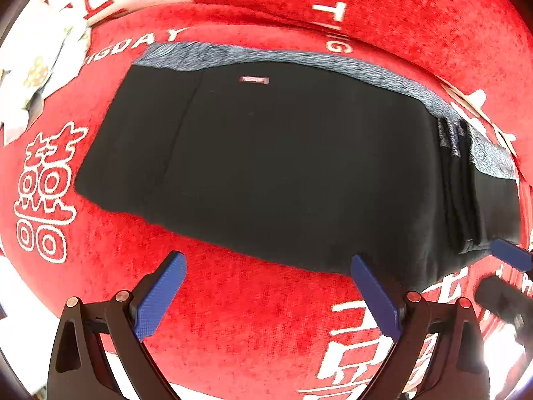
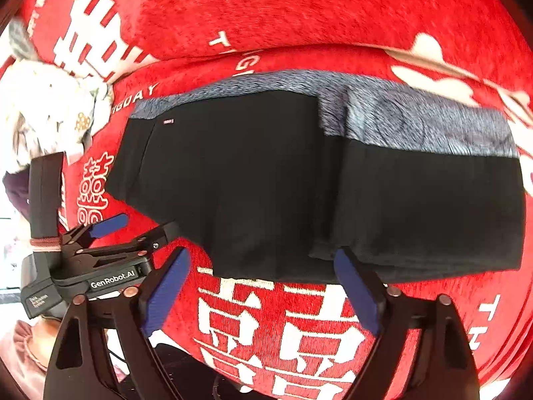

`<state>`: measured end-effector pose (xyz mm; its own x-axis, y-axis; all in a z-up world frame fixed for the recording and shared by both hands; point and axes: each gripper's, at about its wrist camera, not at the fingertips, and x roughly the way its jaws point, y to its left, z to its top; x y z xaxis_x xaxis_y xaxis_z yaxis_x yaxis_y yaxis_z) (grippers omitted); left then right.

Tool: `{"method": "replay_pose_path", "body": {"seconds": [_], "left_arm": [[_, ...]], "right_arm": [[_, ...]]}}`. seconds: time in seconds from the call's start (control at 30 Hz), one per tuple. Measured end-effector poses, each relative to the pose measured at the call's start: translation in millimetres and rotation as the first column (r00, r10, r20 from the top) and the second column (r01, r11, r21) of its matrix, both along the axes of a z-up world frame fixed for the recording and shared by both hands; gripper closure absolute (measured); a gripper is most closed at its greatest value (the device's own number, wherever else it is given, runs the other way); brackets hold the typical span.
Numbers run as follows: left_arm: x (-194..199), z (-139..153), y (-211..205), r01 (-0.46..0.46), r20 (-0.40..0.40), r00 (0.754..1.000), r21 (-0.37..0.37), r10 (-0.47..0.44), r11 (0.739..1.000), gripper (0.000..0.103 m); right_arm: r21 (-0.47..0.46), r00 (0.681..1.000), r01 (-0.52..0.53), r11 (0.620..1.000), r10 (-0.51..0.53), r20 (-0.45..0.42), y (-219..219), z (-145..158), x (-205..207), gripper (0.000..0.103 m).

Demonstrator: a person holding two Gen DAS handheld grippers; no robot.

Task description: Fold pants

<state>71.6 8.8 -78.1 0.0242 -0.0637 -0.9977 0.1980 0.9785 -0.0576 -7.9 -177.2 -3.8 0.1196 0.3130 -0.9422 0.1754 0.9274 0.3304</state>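
Note:
The black pants lie folded flat on the red cloth, with their grey fleece lining showing along the far edge. They also fill the middle of the right wrist view. My left gripper is open and empty, just short of the pants' near edge. My right gripper is open and empty at the near edge too; one of its fingertips shows at the right of the left wrist view. The left gripper shows at the left of the right wrist view.
The red cloth with white characters covers the surface and rises in a fold behind the pants. A pale floral fabric lies at the far left. The cloth's near edge drops off below the grippers.

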Motion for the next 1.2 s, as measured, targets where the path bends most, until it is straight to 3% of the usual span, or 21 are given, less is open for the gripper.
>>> {"method": "replay_pose_path", "body": {"seconds": [0.2, 0.47, 0.6, 0.97, 1.2], "left_arm": [[-1.4, 0.4, 37.7, -0.050, -0.020, 0.999, -0.004, 0.050, 0.999, 0.004], [8.9, -8.0, 92.5, -0.155, -0.057, 0.987, -0.017, 0.153, 0.988, 0.004], [15.3, -13.7, 124.4, -0.219, -0.104, 0.972, -0.082, 0.210, 0.972, 0.004], [27.4, -18.8, 196.1, -0.382, -0.191, 0.922, -0.297, 0.338, 0.875, 0.004], [30.5, -21.2, 179.1, -0.429, -0.234, 0.902, -0.400, 0.363, 0.810, 0.004]], "right_arm": [[-0.020, 0.999, -0.033, 0.999, 0.033, -0.025, 14.8, -3.7, 3.6, 0.000], [-0.030, 0.996, -0.003, 1.000, 0.000, -0.089, 14.4, -17.2, 3.1, 0.000], [-0.026, 0.994, -0.007, 1.000, 0.004, -0.105, 17.2, -22.2, 4.6, 0.000], [-0.036, 0.986, 0.003, 0.999, -0.009, -0.164, 20.5, -50.6, 4.2, 0.000], [-0.047, 0.987, -0.009, 0.999, 0.001, -0.163, 21.6, -53.0, 3.8, 0.000]]}}
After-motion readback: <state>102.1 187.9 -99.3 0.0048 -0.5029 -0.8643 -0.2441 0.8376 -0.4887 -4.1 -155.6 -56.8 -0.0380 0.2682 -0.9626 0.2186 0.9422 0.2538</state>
